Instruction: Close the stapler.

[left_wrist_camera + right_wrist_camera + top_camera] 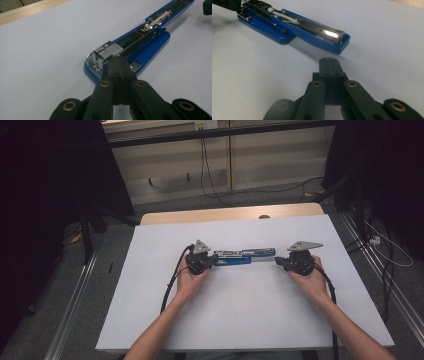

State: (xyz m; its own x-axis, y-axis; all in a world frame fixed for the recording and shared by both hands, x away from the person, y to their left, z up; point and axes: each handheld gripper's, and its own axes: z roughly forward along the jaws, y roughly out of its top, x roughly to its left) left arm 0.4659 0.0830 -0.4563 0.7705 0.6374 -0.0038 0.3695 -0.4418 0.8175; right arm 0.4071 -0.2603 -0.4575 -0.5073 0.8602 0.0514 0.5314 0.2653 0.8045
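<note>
A blue stapler [243, 256] lies swung fully open near the middle of the white table [250, 315], its base and its lid stretched in one line between the two hands. The left gripper [119, 65] has its jaws pressed together with nothing between them, the tips resting at the metal magazine head [106, 53] over the stapler's base. The right gripper [329, 65] is likewise closed and empty, its tips just short of the lid's far end, apart from it.
</note>
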